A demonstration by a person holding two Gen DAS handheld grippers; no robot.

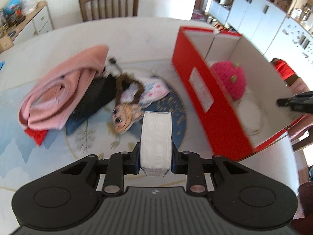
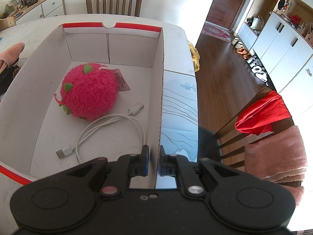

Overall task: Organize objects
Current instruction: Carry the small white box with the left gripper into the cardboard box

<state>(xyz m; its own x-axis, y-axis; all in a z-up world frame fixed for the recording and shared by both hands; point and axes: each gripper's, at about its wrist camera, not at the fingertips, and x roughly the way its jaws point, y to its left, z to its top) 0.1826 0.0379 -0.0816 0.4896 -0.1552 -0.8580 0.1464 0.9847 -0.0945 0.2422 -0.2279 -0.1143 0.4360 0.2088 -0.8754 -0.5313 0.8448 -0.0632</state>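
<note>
Nearby, clothes pile (image 1: 64,96) lies left of red box (image 1: 207,90).

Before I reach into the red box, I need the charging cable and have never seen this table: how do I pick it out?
Find the red cardboard box with white inner walls on the table. On its floor, just in front of the fuzzy pink plush fruit, lies the white USB cable. It is the only thin, loosely coiled thing in there, with a metal plug at each end.

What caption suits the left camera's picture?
Left tongs grip a white tissue pack beside the red box.
</note>
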